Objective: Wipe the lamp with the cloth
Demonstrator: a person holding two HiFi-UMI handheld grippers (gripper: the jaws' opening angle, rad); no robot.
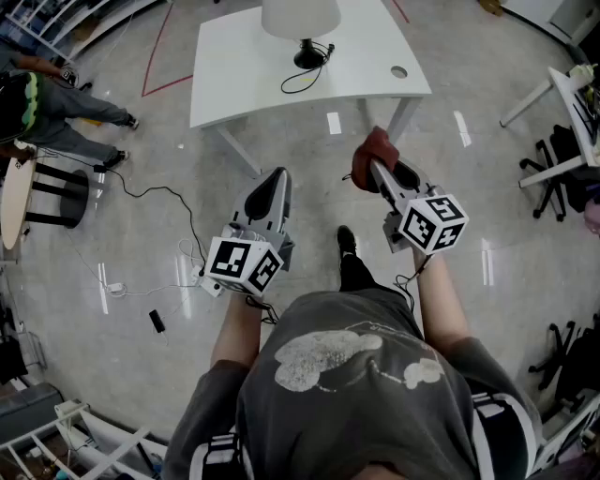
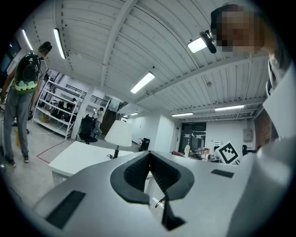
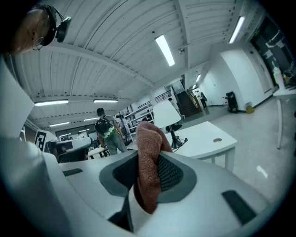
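**Cloth gripped, lamp far off**

The right claw (image 1: 378, 171) pinches the rust-red cloth (image 3: 147, 139). The left claw (image 1: 272, 186) is pressed together, empty. The lamp (image 1: 300, 23) stands on the far table (image 1: 234, 75), well apart. An unbraced one-handed wipe could tip it over.

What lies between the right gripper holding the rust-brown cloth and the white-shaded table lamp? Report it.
Head view: bare grey floor, then the white table's front edge; nothing else before the lamp.
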